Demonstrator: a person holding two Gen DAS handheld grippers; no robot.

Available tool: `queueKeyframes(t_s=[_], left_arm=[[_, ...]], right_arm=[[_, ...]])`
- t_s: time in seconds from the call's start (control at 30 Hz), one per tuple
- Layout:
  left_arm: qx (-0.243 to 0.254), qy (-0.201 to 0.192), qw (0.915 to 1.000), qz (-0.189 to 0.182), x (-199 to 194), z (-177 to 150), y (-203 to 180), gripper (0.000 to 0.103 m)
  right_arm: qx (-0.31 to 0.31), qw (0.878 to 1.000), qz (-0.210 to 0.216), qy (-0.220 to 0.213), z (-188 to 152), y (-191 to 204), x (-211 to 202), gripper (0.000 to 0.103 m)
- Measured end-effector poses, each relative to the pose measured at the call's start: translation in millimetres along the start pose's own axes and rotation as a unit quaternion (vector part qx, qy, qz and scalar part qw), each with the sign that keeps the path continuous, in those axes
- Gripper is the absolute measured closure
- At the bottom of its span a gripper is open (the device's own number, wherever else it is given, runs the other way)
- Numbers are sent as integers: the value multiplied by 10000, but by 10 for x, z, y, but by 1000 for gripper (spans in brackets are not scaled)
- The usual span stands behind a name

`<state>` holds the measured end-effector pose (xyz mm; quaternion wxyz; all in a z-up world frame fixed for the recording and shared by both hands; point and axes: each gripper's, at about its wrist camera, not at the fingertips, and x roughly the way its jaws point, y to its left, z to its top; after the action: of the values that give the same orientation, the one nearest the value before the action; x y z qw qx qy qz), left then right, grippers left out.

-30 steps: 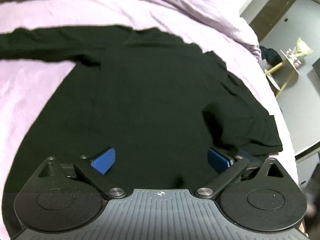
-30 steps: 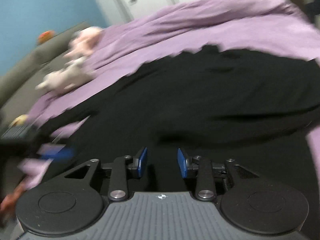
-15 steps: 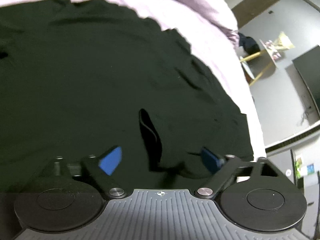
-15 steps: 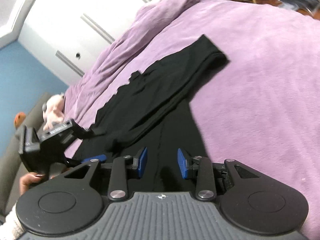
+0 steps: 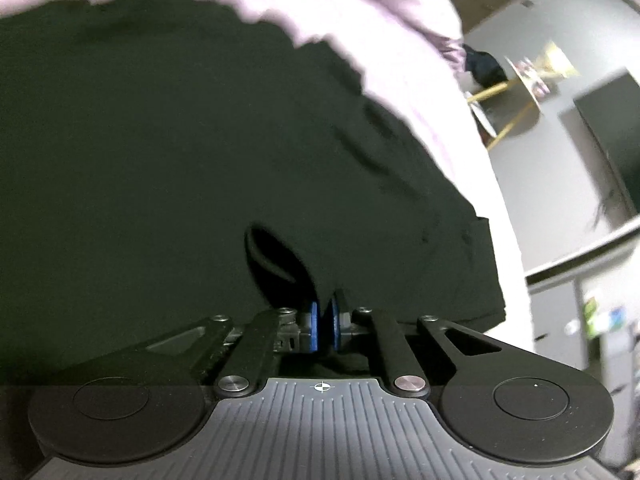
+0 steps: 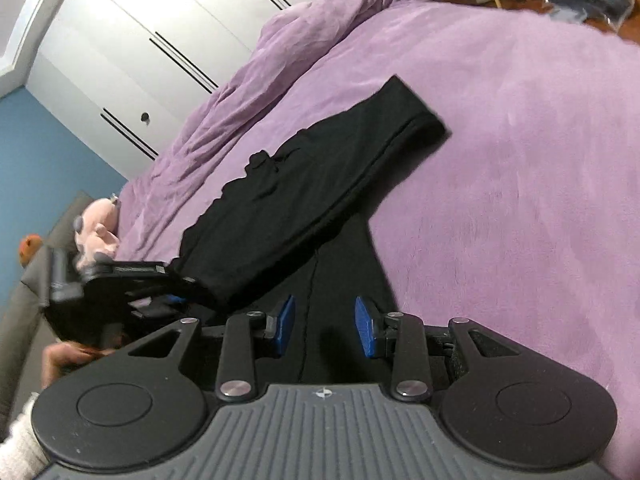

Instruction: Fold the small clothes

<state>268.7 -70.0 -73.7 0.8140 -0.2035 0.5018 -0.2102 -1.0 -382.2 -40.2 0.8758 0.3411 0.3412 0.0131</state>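
The purple bed [image 6: 520, 160] stretches ahead of both tongs, and the black top [image 6: 320, 168] lies on it, part already turned over. Your left gripper [image 5: 324, 322] is pinched tight on a ridge of that cloth right at its tips. Your right gripper [image 6: 325, 326] hangs agape over the fabric, holding nothing. Lift low, carry the edge across evenly, and use the free tong to pin the crease.

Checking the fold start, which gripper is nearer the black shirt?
Left. The left gripper is shut on the black shirt at its edge; the right gripper hangs open over it, not gripping.
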Motion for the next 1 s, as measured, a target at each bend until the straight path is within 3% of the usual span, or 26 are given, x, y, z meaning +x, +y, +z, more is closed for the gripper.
queueKeyframes(t_s=[0.07, 0.17, 0.27, 0.33, 0.43, 0.5, 0.57, 0.63, 0.67, 0.7, 0.73, 0.9, 1.0], left_arm=[[785, -385, 9953, 411, -202, 83, -117, 95], [1435, -796, 9789, 1214, -423, 206, -65, 94], [1385, -1033, 9681, 1813, -528, 309, 243, 94], [1149, -1126, 9663, 2010, -550, 338, 502, 91], [690, -1013, 9776, 1711, -549, 325, 821, 82], [429, -1018, 9829, 1474, -559, 299, 922, 60], [238, -1109, 9858, 1237, -544, 300, 990, 54], [84, -1107, 9875, 1122, -492, 365, 989, 58], [36, -1097, 9880, 1086, -476, 412, 985, 65], [14, -1080, 9883, 1079, -442, 446, 967, 89], [20, -1058, 9885, 1079, -433, 486, 952, 94], [702, -1565, 9784, 1154, -540, 671, 748, 94], [1128, -1770, 9664, 1486, -599, 744, 648, 94]], right_arm=[[-166, 9996, -223, -57, 74, 25, 10, 71], [-328, 9981, -496, -151, 205, 53, 72, 71], [-492, 9960, -726, -153, 330, 87, 216, 71], [-522, 9954, -792, -105, 395, 96, 321, 71], [-588, 9946, -850, -92, 507, 134, 475, 70], [-642, 9942, -854, -83, 595, 173, 593, 70], [-677, 9938, -875, -57, 668, 211, 704, 70], [-719, 9937, -863, -43, 751, 254, 835, 68], [-723, 9935, -879, -47, 788, 270, 895, 66], [-730, 9933, -889, -60, 828, 279, 952, 65], [-731, 9930, -920, -87, 866, 288, 1012, 64], [-911, 9889, -1167, -142, 1047, 366, 1336, 48], [-1027, 9864, -1278, -142, 1098, 401, 1478, 48]])
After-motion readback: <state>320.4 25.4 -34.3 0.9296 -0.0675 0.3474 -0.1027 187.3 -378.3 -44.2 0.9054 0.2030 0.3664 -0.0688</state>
